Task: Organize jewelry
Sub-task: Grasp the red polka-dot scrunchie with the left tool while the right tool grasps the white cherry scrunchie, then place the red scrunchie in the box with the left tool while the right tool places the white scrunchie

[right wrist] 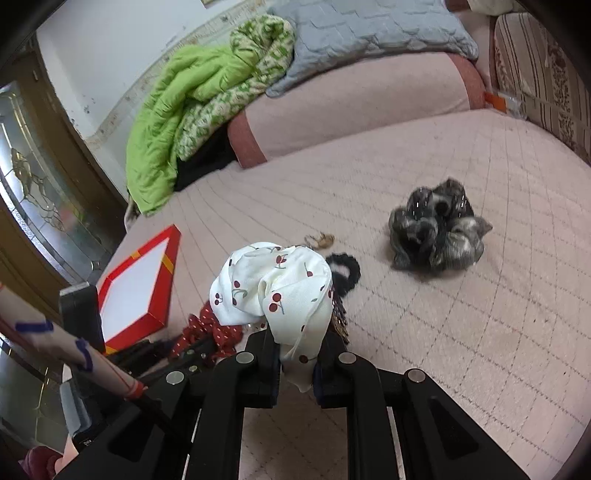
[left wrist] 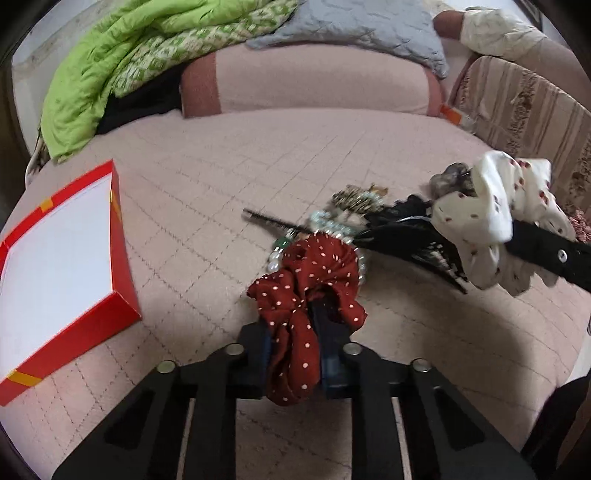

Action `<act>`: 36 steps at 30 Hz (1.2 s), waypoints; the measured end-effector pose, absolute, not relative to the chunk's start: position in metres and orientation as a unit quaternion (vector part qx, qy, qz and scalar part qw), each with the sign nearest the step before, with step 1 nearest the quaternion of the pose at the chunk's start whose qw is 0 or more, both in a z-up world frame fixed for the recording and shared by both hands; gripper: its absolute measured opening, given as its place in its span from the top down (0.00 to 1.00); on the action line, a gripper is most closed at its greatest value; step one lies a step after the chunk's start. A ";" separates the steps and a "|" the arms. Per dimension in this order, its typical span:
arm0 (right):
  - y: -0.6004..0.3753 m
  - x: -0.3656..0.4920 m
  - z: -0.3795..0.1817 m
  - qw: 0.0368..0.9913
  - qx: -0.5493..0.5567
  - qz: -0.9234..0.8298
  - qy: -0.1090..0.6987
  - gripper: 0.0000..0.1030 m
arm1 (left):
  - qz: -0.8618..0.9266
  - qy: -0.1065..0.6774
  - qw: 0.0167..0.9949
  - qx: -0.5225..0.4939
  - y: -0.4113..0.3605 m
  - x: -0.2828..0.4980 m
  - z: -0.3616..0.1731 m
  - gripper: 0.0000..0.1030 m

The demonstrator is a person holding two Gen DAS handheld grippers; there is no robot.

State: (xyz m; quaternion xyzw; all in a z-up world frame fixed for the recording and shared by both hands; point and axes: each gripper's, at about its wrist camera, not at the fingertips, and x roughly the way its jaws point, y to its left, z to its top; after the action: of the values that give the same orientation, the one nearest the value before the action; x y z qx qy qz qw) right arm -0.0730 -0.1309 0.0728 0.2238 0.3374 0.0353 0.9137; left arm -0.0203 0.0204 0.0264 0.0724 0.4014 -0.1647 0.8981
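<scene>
My left gripper point(left wrist: 295, 343) is shut on a dark red scrunchie with white dots point(left wrist: 314, 273), which bunches up between its fingers just above the pink bedspread. My right gripper point(right wrist: 297, 350) is shut on a white scrunchie with a cherry print point(right wrist: 273, 284); the left wrist view shows that scrunchie point(left wrist: 491, 206) at the right. Between them lies a small pile: a pearl bracelet point(left wrist: 332, 225), a black comb clip point(left wrist: 402, 236) and a gold piece point(left wrist: 354, 199). A grey scrunchie point(right wrist: 436, 232) and a black one point(right wrist: 347, 273) lie on the bed. A red box with a white inside point(left wrist: 55, 258) sits open at the left.
A green quilt point(left wrist: 122, 62), a grey pillow point(left wrist: 362, 29) and a pink bolster point(left wrist: 314, 81) line the far side of the bed. A striped cushion point(left wrist: 524, 110) stands at the right. A glass-panelled door point(right wrist: 33, 184) is beyond the bed's left edge.
</scene>
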 end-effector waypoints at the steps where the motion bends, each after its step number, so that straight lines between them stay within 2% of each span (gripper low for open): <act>1: -0.131 -0.075 0.076 0.917 0.223 0.035 0.330 0.86 | -0.167 0.394 0.901 0.071 0.021 -0.023 0.030 0.84; 8: -0.130 -0.081 0.088 0.929 0.215 0.035 0.300 0.86 | -0.167 0.344 0.923 0.047 0.033 -0.038 0.058 0.84; 21: -0.130 -0.089 0.094 0.932 0.222 0.047 0.282 0.86 | -0.136 0.325 0.935 0.025 0.072 -0.043 0.083 0.84; 27: -0.119 -0.090 0.098 0.931 0.215 0.062 0.287 0.86 | -0.115 0.309 0.944 0.028 0.092 -0.049 0.093 0.84; 36: -0.077 -0.068 0.113 0.918 0.223 0.111 0.310 0.86 | -0.061 0.312 0.948 -0.023 0.151 -0.033 0.098 0.84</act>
State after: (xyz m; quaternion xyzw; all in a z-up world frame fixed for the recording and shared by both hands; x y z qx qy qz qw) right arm -0.0677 -0.0770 0.1133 0.2231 0.3100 0.1107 0.9175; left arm -0.0328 0.1514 0.0978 -0.0228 0.3120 -0.0608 0.9479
